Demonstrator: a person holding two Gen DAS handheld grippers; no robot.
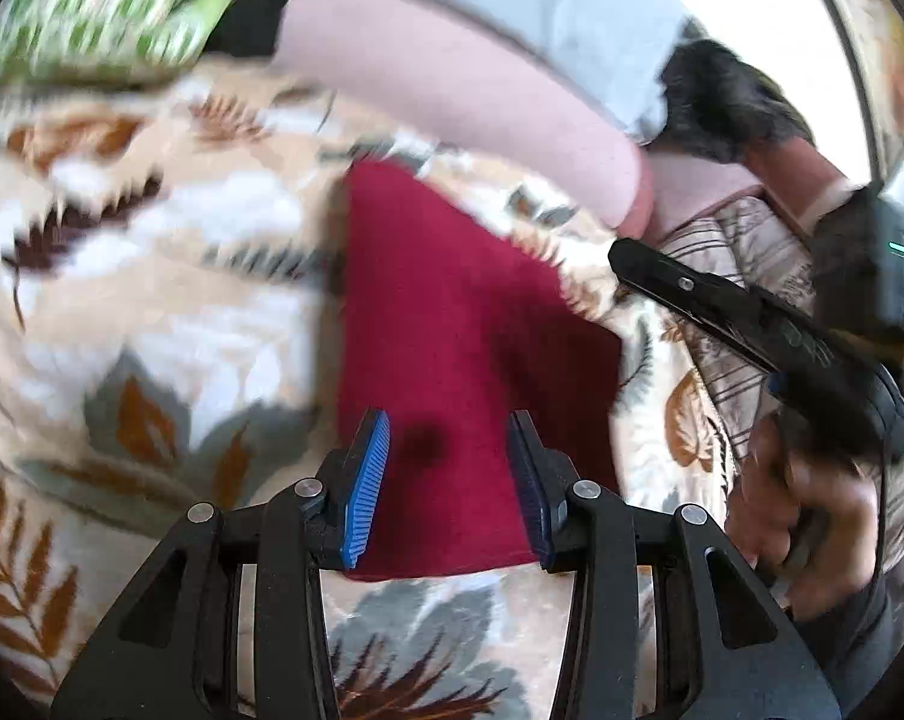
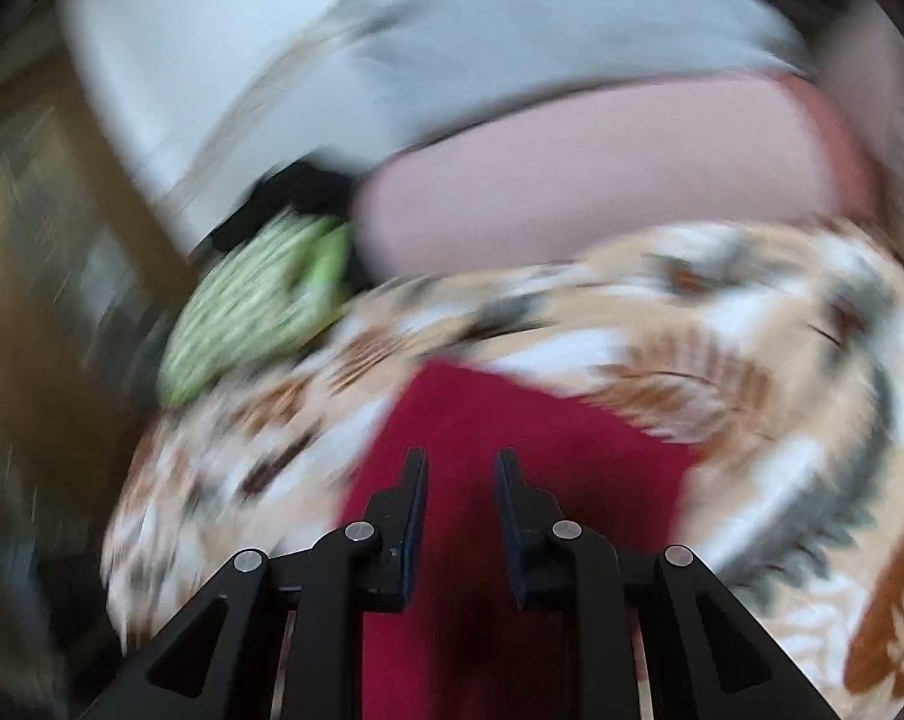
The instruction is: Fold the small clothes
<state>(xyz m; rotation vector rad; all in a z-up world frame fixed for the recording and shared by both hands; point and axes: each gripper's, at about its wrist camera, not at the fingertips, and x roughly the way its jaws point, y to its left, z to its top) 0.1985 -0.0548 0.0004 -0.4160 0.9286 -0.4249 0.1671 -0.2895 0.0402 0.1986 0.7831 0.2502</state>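
Both my grippers, left (image 1: 449, 483) and right (image 2: 459, 519), hang released, nothing pinched. The red cloth (image 1: 452, 312) lies flat just beneath them: soft, light, limp; I'd pinch its corners.

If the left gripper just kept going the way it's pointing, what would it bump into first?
Most likely the red cloth: it lies right ahead of the open left gripper, spread on the leaf-patterned blanket. Nothing shows in between, though the blur makes depth hard to judge.

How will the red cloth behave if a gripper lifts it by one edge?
The red cloth would probably droop, since it lies flat and follows the soft blanket. It looks thin, so likely light. Its matte, fuzzy surface suggests it won't slip easily.
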